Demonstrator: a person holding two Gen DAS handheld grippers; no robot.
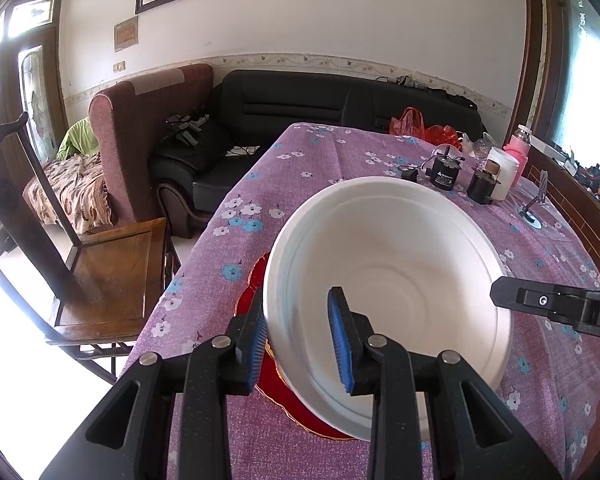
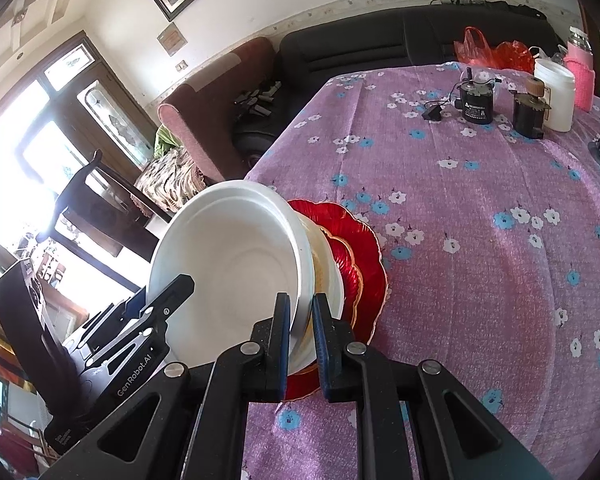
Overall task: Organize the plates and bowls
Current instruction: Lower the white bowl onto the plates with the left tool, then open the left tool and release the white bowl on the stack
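On the purple flowered surface [image 2: 480, 240] a white bowl [image 1: 388, 280] sits tilted over a red plate [image 2: 356, 240] near the edge. The right claw [image 2: 301, 336] is clenched on the bowl's rim, one pad inside and one outside. The left claw [image 1: 300, 340] straddles the opposite rim with its pads released, a gap showing beside the inner finger [image 1: 340, 340].

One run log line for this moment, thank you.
left tongs: open, astride white bowl rim | right tongs: shut on rim | bowl over red plate
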